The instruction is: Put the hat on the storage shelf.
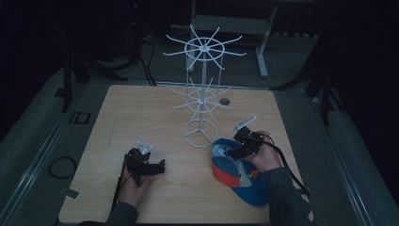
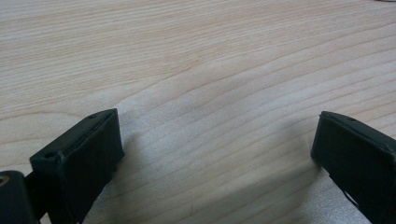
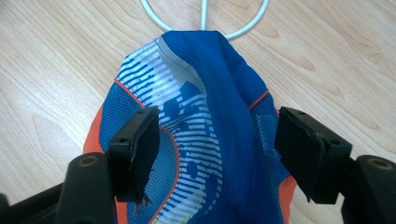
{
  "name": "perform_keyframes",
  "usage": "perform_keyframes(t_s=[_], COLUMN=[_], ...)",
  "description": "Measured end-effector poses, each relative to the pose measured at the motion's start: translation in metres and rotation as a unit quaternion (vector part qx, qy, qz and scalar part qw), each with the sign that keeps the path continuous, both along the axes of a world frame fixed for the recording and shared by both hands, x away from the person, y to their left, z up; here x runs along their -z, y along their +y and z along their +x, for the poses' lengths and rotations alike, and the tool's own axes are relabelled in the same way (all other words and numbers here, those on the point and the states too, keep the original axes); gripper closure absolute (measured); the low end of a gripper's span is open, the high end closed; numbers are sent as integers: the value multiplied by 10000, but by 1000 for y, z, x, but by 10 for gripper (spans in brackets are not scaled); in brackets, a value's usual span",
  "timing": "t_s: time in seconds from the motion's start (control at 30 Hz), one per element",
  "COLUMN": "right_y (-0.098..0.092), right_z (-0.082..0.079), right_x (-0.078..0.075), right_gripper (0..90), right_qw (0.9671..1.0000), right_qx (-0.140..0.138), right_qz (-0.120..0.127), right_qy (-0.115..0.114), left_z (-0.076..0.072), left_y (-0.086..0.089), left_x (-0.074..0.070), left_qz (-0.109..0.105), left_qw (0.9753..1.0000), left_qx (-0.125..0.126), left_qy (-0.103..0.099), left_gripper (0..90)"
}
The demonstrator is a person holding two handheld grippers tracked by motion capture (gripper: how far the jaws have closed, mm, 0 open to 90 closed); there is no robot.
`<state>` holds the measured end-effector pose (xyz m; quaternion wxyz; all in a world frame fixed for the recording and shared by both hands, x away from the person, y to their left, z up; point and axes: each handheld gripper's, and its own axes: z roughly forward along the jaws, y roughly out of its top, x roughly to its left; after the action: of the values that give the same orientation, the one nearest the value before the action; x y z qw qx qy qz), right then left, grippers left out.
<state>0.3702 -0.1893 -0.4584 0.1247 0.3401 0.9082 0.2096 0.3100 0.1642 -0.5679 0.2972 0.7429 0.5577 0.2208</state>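
Right tongs (image 3: 215, 149) over blue cap (image 3: 205, 116) on worktop (image 1: 141, 113).
Wide open around the cap's raised fold, not gripping; left tongs (image 2: 215, 154) wide open, holding nothing, over bare wood.

One cap (image 1: 240, 172), one rack (image 1: 202, 84)

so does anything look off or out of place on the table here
One thing: the blue and orange fabric cap lies crumpled on the wooden table, its crown folded into a ridge against the white wire rack's ring base rather than hanging. The right claw straddles that ridge, jaws open. The left claw is open over bare wood.
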Motion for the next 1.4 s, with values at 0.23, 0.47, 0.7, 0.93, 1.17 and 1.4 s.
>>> perform_keyframes(t_s=[0.23, 0.47, 0.7, 0.93, 1.17, 1.4], right_y=[6, 11, 16, 18, 19, 21], right_z=[4, 7, 11, 16, 22, 28], right_x=[2, 6, 10, 15, 18, 21], right_gripper=[302, 301, 293, 281, 282, 282], right_qw=[9999, 9997, 9993, 9987, 9986, 9978], right_qx=[-64, -141, -193, -197, -163, -209], right_qz=[-51, -106, -130, -196, -189, -199], right_qy=[73, 172, 296, 433, 476, 593], left_z=[0, 0, 0, 0, 0, 0], left_y=[0, 0, 0, 0, 0, 0], left_x=[0, 0, 0, 0, 0, 0], left_qz=[-1, -2, -6, -11, -11, -11], left_qw=[10000, 10000, 10000, 10000, 10000, 10000], left_qx=[-1, -3, -10, -9, -9, -9], left_qy=[-1, -1, -1, 1, 2, 2], left_gripper=[24, 24, 24, 24, 24, 24])
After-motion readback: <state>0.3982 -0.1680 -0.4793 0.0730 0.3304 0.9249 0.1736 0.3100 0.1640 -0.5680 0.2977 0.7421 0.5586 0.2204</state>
